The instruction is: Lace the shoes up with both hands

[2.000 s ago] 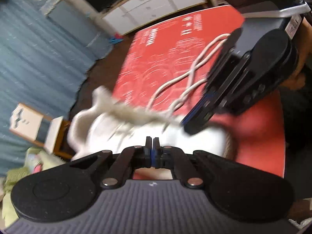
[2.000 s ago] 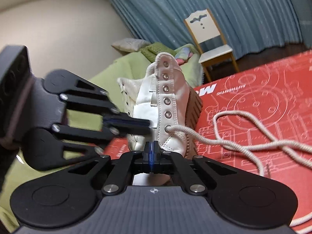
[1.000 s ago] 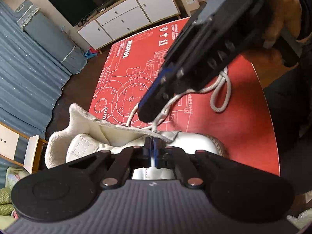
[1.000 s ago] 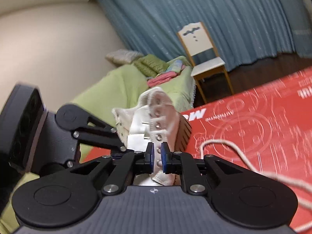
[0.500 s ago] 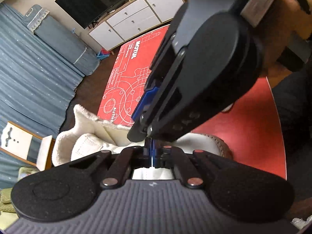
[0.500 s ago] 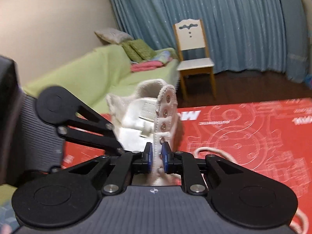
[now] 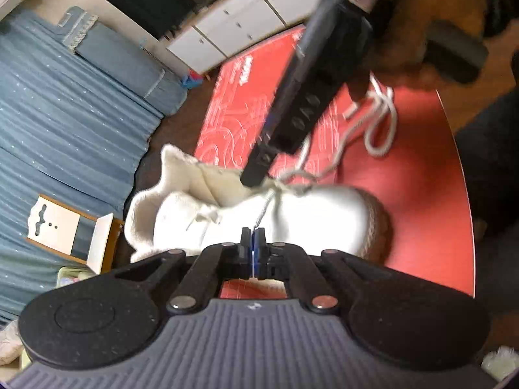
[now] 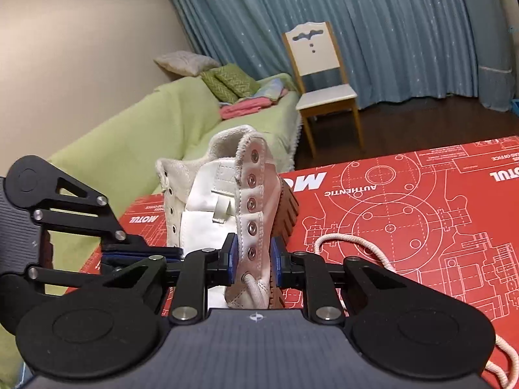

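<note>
A white high-top shoe point(image 7: 292, 214) with a brown sole lies on its side on a red mat point(image 7: 421, 194). My left gripper point(image 7: 251, 244) is shut on the white lace, which runs up from its tips toward the shoe's eyelets. My right gripper point(image 8: 251, 254) has its jaws on either side of the shoe's eyelet flap point(image 8: 256, 214), closed against it near the lowest eyelets. The right gripper's fingers point(image 7: 292, 123) show from the left wrist view, tips at the shoe's opening. The loose lace point(image 8: 356, 246) trails over the mat.
A wooden chair point(image 8: 324, 87) with a white seat stands beyond the mat by blue curtains. A green sofa point(image 8: 162, 123) with cushions is to the left. White drawers point(image 7: 243, 26) and a dark TV are at the far end.
My right gripper has swung down and its jaws now straddle the shoe's eyelet flap. The left gripper has stayed shut on the lace, and the shoe has turned a little.
</note>
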The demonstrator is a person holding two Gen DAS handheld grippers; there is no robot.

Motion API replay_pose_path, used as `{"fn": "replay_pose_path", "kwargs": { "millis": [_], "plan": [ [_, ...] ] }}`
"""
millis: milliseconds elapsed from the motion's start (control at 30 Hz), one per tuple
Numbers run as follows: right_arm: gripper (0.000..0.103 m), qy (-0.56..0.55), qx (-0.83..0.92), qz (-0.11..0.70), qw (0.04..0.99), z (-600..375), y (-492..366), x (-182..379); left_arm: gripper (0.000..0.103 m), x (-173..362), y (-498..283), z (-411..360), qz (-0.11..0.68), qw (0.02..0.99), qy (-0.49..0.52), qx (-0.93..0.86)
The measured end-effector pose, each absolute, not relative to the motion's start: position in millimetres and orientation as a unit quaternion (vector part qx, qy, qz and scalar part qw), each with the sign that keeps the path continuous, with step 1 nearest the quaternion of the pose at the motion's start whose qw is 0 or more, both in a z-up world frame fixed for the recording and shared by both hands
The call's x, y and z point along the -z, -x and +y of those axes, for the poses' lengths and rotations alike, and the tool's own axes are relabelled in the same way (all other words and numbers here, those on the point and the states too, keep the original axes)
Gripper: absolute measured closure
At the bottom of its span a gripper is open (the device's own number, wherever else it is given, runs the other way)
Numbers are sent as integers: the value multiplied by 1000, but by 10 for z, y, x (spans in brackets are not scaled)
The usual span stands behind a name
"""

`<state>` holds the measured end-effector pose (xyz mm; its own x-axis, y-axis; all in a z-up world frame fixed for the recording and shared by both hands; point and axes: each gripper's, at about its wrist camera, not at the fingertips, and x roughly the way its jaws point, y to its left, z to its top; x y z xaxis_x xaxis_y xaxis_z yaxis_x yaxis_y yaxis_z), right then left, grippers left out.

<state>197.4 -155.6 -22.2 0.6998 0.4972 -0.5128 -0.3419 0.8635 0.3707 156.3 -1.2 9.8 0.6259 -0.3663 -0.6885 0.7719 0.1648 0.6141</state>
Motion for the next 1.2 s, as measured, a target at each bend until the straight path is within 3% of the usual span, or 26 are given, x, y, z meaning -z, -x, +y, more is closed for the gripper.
{"fn": "replay_pose_path", "kwargs": {
  "millis": [100,333,633,833,967,1200],
  "plan": [
    [84,-162,-248,313,903,-1649,-1961,213,103,-98,-1534,87,204,743,-512,380],
    [82,-413,-319,341,782,-1994,-1826,501,103,-124,-1436,183,206,766,-476,379],
    [81,-565,-316,375,664,-1933,-1927,980,103,-189,-1303,190,200,775,-463,382],
    [83,-574,-306,382,656,-1921,-1968,1020,103,-189,-1300,203,198,779,-455,383],
    [99,-573,-308,384,655,-1901,-1977,1033,103,-186,-1300,225,206,788,-437,381],
    [101,-472,-276,339,765,-1848,-1939,709,97,-93,-1466,421,248,835,-365,328]
  ]
}}
